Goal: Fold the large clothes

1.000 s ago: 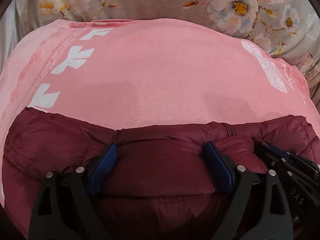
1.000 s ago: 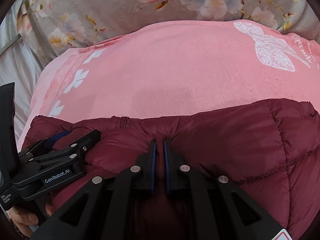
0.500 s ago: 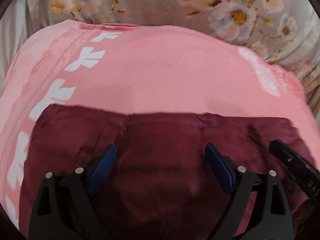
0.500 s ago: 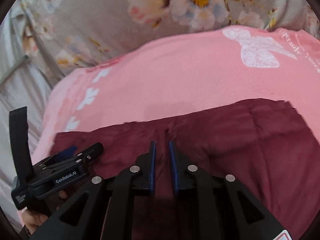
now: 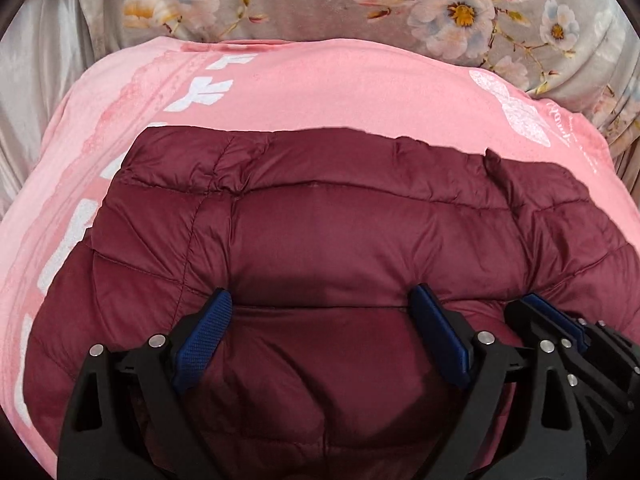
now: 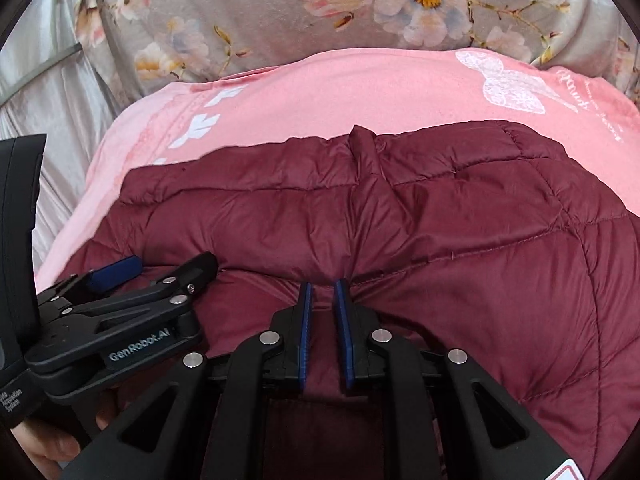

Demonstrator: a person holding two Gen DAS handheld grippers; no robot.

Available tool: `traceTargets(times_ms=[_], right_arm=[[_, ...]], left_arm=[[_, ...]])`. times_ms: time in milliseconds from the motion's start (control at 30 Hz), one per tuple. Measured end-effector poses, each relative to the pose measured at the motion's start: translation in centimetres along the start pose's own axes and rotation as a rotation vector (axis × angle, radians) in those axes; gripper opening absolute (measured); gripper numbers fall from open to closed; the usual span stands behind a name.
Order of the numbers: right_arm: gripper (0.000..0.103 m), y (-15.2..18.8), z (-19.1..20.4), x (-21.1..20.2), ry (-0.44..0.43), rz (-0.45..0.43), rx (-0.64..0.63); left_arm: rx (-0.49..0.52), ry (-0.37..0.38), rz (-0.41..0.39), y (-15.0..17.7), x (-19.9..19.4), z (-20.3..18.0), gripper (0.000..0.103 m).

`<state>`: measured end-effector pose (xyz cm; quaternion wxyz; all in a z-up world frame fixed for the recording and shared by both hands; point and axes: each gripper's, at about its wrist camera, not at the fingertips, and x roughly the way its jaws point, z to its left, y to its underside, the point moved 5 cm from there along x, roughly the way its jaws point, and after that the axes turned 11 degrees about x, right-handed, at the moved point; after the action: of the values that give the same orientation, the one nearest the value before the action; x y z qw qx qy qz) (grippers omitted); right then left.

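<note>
A maroon quilted puffer jacket (image 5: 340, 220) (image 6: 460, 220) lies spread on a pink blanket (image 5: 340, 84) (image 6: 340, 96). My left gripper (image 5: 320, 296) stands wide at the jacket's near side. A thick bulge of jacket fills the space between its blue pads, and a taut crease runs from pad to pad. My right gripper (image 6: 323, 285) sits just to its right with its pads a narrow gap apart. A ridge of jacket fabric runs into that gap. Each gripper shows in the other's view: the right gripper (image 5: 524, 306), the left gripper (image 6: 174, 262).
The pink blanket, printed with white marks and a white butterfly, lies on a grey floral bed cover (image 5: 300, 0) (image 6: 248, 12). Grey satin sheet (image 5: 36, 60) (image 6: 40, 92) lies at the left. A person's hand (image 6: 44, 448) holds the left gripper's handle.
Much more of the jacket now lies beyond both grippers, and its far edge sits higher up the pink blanket. The zipper edge is gone from view. The right pads have parted a little.
</note>
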<state>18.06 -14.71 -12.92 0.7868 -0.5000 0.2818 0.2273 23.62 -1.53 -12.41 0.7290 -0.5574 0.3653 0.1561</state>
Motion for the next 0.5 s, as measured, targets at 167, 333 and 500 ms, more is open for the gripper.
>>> traceTargets(times_ms=[167,333,500], right_arm=[[0.014,0.4,0.19,0.3,0.037,-0.017,-0.031],[0.014,0.48,0.05,0.53,0.045,-0.017,-0.036],[0.014,0.67,0.29,0.63,0.058,-0.019,-0.044]], left_arm=[[0.022,-0.033,-0.016,0.36,0.3,-0.27,0.09],[0.028,-0.042,-0.02,0.38,0.42,-0.28,0.09],[0.036,-0.054,-0.019,0.46,0.44,-0.54,0.09]])
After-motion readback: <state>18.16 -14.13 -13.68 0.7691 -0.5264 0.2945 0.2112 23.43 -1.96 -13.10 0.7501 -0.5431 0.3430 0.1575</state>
